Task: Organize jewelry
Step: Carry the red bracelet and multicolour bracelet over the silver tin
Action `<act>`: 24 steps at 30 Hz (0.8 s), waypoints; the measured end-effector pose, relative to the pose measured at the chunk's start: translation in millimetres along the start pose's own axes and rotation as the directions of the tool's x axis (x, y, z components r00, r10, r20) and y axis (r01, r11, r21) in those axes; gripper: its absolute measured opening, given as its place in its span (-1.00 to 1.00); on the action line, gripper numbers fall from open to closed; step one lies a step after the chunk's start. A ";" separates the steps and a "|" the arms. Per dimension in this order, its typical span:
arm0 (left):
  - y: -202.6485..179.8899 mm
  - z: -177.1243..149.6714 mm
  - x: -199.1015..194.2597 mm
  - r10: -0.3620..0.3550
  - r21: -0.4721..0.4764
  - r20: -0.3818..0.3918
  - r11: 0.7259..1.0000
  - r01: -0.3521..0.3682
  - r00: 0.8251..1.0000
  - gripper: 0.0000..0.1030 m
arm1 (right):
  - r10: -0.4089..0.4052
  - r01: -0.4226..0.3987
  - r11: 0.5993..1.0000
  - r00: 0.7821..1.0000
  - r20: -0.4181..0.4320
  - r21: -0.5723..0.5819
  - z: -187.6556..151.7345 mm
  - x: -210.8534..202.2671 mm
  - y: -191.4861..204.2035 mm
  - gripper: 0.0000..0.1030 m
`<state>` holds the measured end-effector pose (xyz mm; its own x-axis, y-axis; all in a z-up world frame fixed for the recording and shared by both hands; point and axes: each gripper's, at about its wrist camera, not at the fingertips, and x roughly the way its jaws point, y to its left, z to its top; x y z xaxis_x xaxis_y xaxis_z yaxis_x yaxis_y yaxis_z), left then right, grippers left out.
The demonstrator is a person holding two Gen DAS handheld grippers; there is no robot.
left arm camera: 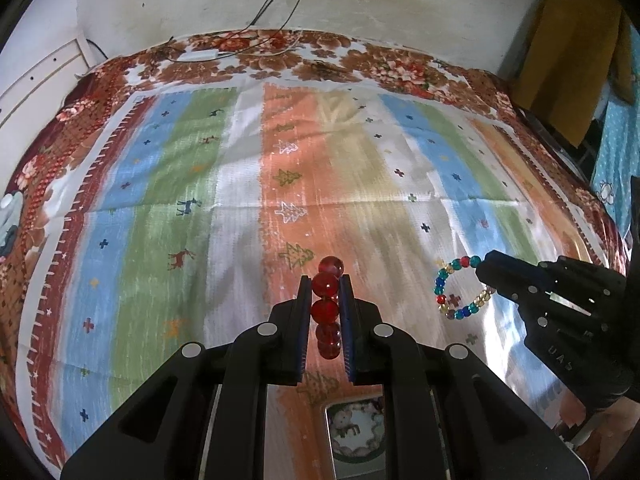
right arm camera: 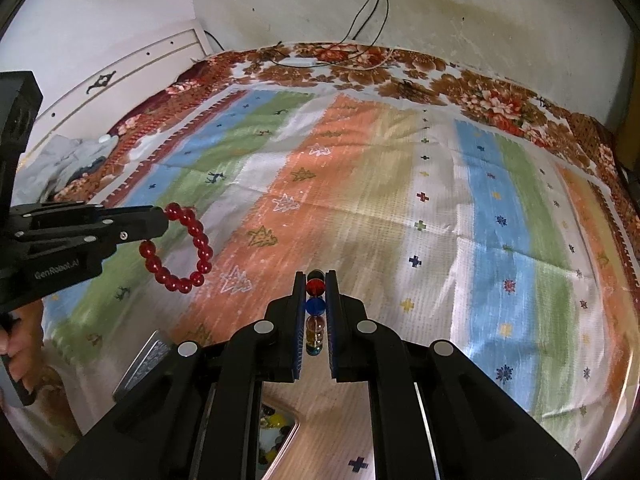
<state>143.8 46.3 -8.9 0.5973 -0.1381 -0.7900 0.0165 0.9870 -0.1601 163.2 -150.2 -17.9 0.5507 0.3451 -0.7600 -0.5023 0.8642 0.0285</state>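
**Both grippers each holding a bead bracelet over the striped cloth**

Closest to the lens in the left wrist view is the left gripper [left arm camera: 326,296], its two fingers clamped tight on a red bead bracelet [left arm camera: 329,308], so you see the beads stacked in a line between the blue pads. From the right wrist view that same bracelet [right arm camera: 182,248] hangs as a full loop off the left gripper [right arm camera: 162,220], lifted clear of the cloth.

Same deal on the other side: the right gripper [right arm camera: 316,300] is pinched shut on a multicolour bead bracelet [right arm camera: 315,308], red and blue beads wedged between the pads. In the left view that bracelet [left arm camera: 460,288] dangles as a ring from the right gripper [left arm camera: 486,270], off to the right.

Underneath is a striped cloth [left arm camera: 200,168] with little trees, deer and crosses, spread over a floral blanket [left arm camera: 360,56]. A hand [right arm camera: 16,344] grips the left tool's handle at the edge. Down by the bottom there's a box [right arm camera: 276,436] with what looks like more beads inside, partly hidden behind the gripper body.
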 end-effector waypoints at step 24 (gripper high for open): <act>-19.9 -39.8 -35.7 -0.066 0.040 0.039 0.997 0.065 0.997 -0.75 | 0.035 -0.035 0.999 0.998 0.044 -0.008 -25.4 -41.8 11.9 -0.80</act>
<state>90.2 28.3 -1.1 0.6258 -0.2001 -0.7539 0.0872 0.9784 -0.1874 117.2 -163.6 -2.3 0.5616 0.3911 -0.7291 -0.5267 0.8486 0.0496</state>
